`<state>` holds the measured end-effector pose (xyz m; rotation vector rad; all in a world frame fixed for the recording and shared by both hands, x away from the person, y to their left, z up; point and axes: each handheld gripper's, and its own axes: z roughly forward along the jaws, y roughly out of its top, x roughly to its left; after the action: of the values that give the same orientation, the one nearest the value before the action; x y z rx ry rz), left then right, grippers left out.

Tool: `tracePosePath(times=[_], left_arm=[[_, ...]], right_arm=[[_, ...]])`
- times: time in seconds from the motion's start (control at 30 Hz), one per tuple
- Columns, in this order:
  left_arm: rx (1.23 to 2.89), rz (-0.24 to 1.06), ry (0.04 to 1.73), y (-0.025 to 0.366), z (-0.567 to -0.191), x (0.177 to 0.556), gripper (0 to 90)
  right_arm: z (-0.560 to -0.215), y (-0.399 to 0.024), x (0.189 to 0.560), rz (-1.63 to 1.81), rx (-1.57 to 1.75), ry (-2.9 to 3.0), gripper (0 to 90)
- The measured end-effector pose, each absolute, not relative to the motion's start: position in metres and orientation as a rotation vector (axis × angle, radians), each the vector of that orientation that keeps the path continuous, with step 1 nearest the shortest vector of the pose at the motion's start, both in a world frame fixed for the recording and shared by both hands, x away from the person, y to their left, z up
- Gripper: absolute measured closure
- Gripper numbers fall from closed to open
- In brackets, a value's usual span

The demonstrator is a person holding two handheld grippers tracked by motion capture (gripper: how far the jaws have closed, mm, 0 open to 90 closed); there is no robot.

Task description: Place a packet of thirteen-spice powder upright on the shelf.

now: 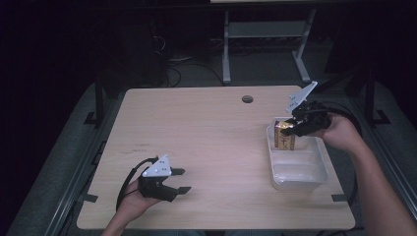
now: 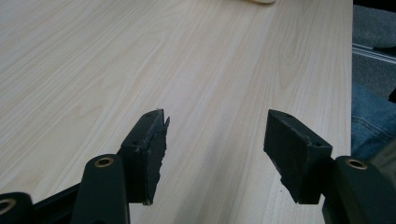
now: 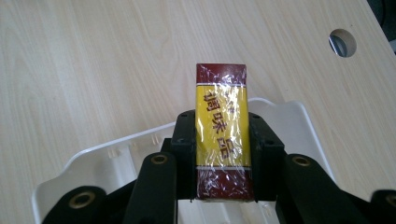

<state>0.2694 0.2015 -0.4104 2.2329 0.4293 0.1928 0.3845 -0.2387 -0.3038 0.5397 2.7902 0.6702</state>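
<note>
My right tool [image 1: 296, 129] is clamped on a small box [image 1: 285, 136] wrapped in shiny clear film, yellow in the middle with dark red bands at both ends (there are red characters printed down the yellow part). In the right gripper view the box [image 3: 222, 126] stands lengthwise between my two black jaws, both pads pressed against its long sides, and its far end sticks out well past the jaw tips. I hold it over the far end of a white plastic tray [image 1: 300, 172] that sits near the right edge of the tabletop [image 1: 206, 142], its long side running along that edge. From the high view the box seems to be down inside the tray's far compartment, though I cannot tell whether its lower end touches the tray floor. The white tray rim [image 3: 116, 144] curves beneath my jaws, and a round cable hole [image 3: 342, 43] lies beyond it, toward the far edge of the tabletop.

My left tool [image 1: 178, 180] sits low near the front left corner of the tabletop, well apart from the tray. Its jaws stand apart with nothing between them, just bare pale wood [image 2: 140, 60] ahead.
</note>
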Motion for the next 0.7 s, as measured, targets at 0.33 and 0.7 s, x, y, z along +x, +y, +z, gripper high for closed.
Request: tracePosePath(times=[0.33,0.7], left_arm=[[2.231,0.193,0.432,0.202,-0.411,0.27,38.5],[2.234,0.191,0.429,0.2,-0.411,0.269,38.5]], right_arm=[[-0.304,-0.243,0.387,0.676,0.566,2.771,67.8],[-0.317,-0.243,0.391,0.635,0.588,2.778,67.7]])
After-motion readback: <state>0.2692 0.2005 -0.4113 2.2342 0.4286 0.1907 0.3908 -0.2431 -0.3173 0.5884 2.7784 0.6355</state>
